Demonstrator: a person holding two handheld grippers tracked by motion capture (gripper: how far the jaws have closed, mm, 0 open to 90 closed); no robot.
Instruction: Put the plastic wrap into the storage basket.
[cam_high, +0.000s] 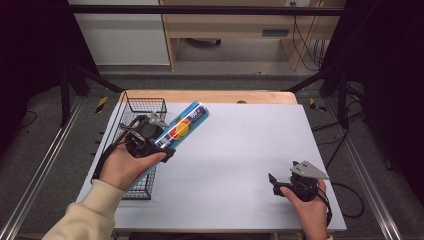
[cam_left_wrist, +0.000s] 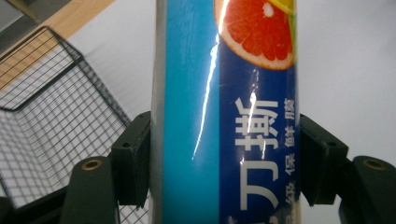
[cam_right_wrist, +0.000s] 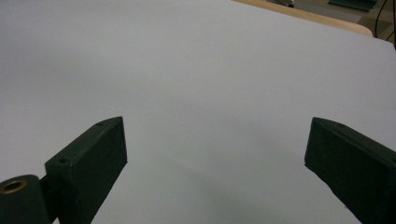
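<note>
**A:** What has the left gripper (cam_high: 162, 142) got?

**B:** Its jaws are pinched on a blue cling-film box (cam_high: 181, 127), a long, narrow carton with a grapefruit picture and Chinese lettering. In the left gripper view the two black pads (cam_left_wrist: 133, 158) press the box's (cam_left_wrist: 224, 116) opposite long sides. The grip sits near the lower end, so most of the length sticks out past the jaws, slanting up and away over the grey table (cam_high: 240, 150).

**A:** So it's off the surface?

**B:** Yes, it is in the air, just to the right of the wire basket (cam_high: 145, 105), above its right rim.

**A:** How would you handle it from here?

**B:** I'd keep the squeeze firm and move slowly. Held that far from its middle, the carton could swing or slip in the pads. Keeping the long end clear of the basket's rim matters too.

**A:** Anything in the basket?

**B:** The part of the mesh (cam_left_wrist: 51, 116) that shows in the left gripper view looks empty; the hand and gripper hide much of it from above.

**A:** And the right gripper (cam_high: 280, 181)?

**B:** Its jaws are spread wide with nothing between them, low over bare table (cam_right_wrist: 196, 70) near the front right corner, well apart from the box.
</note>
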